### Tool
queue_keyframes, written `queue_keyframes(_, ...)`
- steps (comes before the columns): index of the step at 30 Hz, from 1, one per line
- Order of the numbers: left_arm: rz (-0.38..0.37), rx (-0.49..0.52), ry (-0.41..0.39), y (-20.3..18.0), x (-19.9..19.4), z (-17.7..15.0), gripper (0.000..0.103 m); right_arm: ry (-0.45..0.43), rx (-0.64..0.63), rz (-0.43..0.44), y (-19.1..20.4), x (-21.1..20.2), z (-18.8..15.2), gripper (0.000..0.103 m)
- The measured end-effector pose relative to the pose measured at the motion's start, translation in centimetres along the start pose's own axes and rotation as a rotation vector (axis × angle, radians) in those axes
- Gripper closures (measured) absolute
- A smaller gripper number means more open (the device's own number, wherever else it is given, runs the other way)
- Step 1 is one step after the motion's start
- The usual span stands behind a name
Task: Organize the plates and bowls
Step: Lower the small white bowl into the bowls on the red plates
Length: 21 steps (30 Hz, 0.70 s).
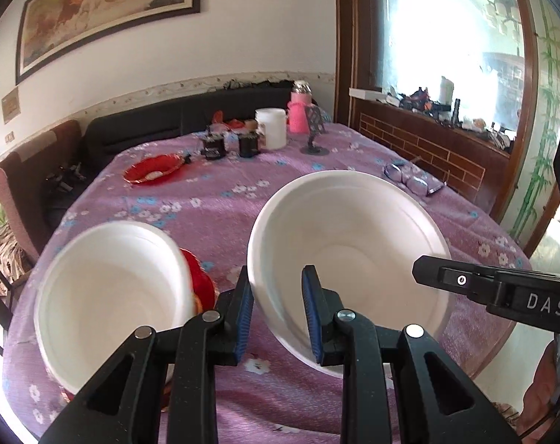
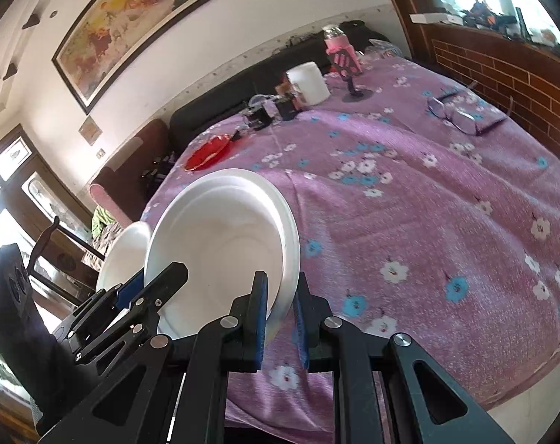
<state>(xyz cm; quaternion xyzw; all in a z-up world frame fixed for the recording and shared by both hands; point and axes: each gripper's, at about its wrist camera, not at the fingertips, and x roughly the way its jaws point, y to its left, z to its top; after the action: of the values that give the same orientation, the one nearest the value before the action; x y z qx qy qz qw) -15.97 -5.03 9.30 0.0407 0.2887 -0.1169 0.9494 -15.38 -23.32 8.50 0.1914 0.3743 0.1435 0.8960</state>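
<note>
A white bowl (image 1: 350,255) is lifted and tilted above the purple table. My left gripper (image 1: 278,310) has its blue pads on either side of the bowl's near-left rim, slightly apart from it. My right gripper (image 2: 281,318) is shut on the same bowl's (image 2: 220,251) right rim. The right gripper's finger (image 1: 476,281) shows in the left wrist view. A second white bowl (image 1: 109,296) sits at the left, partly over a red plate (image 1: 202,285); it also shows in the right wrist view (image 2: 126,255). Another red plate (image 1: 154,168) lies further back, and it is seen in the right wrist view (image 2: 207,151) too.
At the table's (image 2: 428,222) far end stand a white jar (image 1: 270,127), a pink bottle (image 1: 298,109), two dark small containers (image 1: 230,144) and a small stand (image 1: 314,137). Glasses (image 1: 409,179) lie at the right. A dark sofa (image 1: 150,122) and a brick ledge (image 1: 428,140) border the table.
</note>
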Motion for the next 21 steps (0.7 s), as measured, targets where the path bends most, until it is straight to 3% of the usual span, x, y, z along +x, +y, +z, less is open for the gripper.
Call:
queue_keyframes(9,0.063,-0.085,-0.048,5.2,-3.3,0.7,0.078,-0.007,-0.079,0.076,5.4,1.0,2.1,0.088)
queue_keyframes(15,0.135,-0.155,-0.048,9.7,-4.8,-0.1,0.078,0.045,-0.139,0.149,10.1,4.2,2.3,0.088)
queue_keyframes(21,0.183,-0.229,-0.018,13.7,-4.6,-1.5,0.078,0.106,-0.192,0.16,13.4,8.1,1.3,0.088)
